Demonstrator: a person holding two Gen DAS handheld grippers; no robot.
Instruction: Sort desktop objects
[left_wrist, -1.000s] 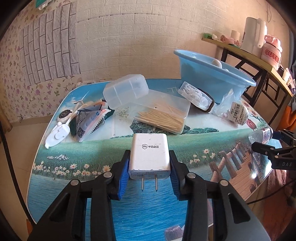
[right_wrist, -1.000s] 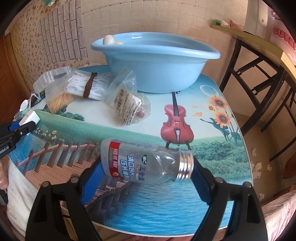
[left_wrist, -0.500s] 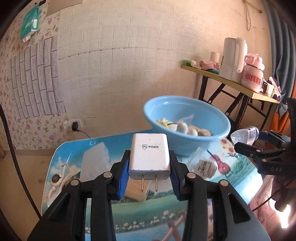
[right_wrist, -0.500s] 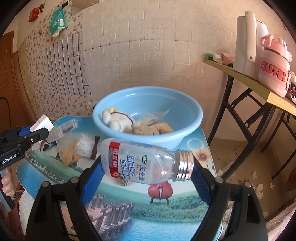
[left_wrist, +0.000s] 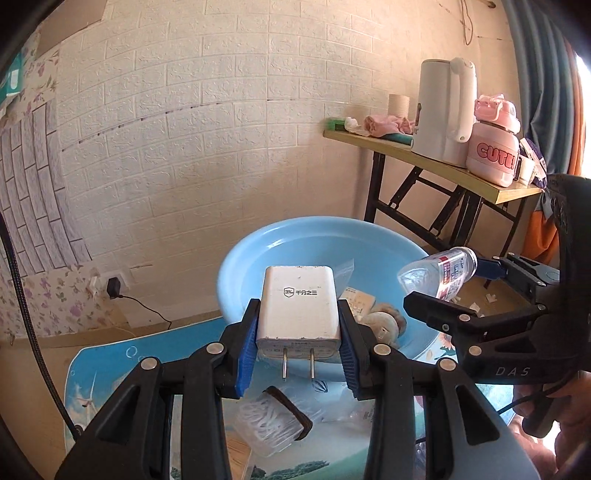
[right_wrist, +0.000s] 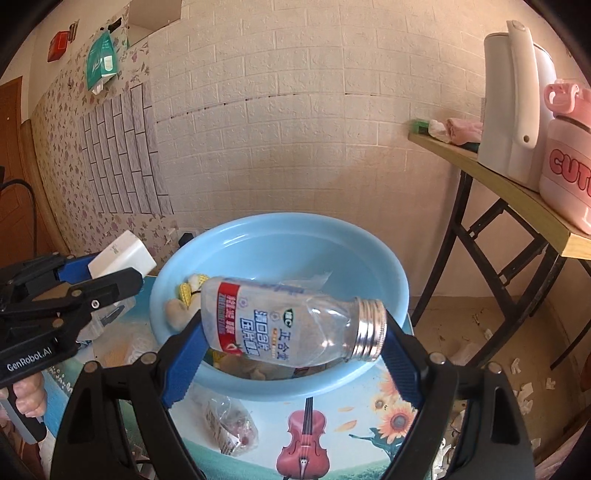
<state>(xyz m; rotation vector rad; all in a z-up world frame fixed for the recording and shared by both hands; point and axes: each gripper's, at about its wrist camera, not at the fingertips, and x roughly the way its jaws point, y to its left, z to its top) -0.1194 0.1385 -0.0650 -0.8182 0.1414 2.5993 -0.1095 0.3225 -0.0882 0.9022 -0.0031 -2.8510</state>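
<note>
White embossed-brick wallpaper backs both views, with a folding side table (left_wrist: 436, 162) carrying a white electric kettle (left_wrist: 443, 110) and a pink bottle (left_wrist: 493, 155) at the right.

Left wrist view: the left gripper (left_wrist: 298, 336) pinches a white rectangular plug-in charger (left_wrist: 297, 302) by its flanks, blue pads flat against both sides, prongs pointing back toward the camera. It hangs above the near rim of a round pale-blue plastic basin (left_wrist: 258, 258), which already holds several small items (indistinct). Below the gripper, a clear bag of white loops (left_wrist: 266, 417) lies on the picture-printed table (left_wrist: 96, 373). At right, the right gripper (left_wrist: 443, 291) carries its bottle over the basin's far side.

Right wrist view: the right gripper (right_wrist: 291, 343) clamps a clear glass bottle with a red-banded label and silver screw cap (right_wrist: 291, 325) end to end, base on one pad, cap on the other, tilted slightly, above the basin (right_wrist: 369, 258). A clear packet (right_wrist: 229, 424) lies on the table (right_wrist: 362, 435) in front.

Risks, as judged: the end-to-end hold on glass looks marginal, and a tilt could let it slip out. Dropped from this height, glass could crack or bounce out. Both grippers converge on one basin; simultaneous release invites a collision.
</note>
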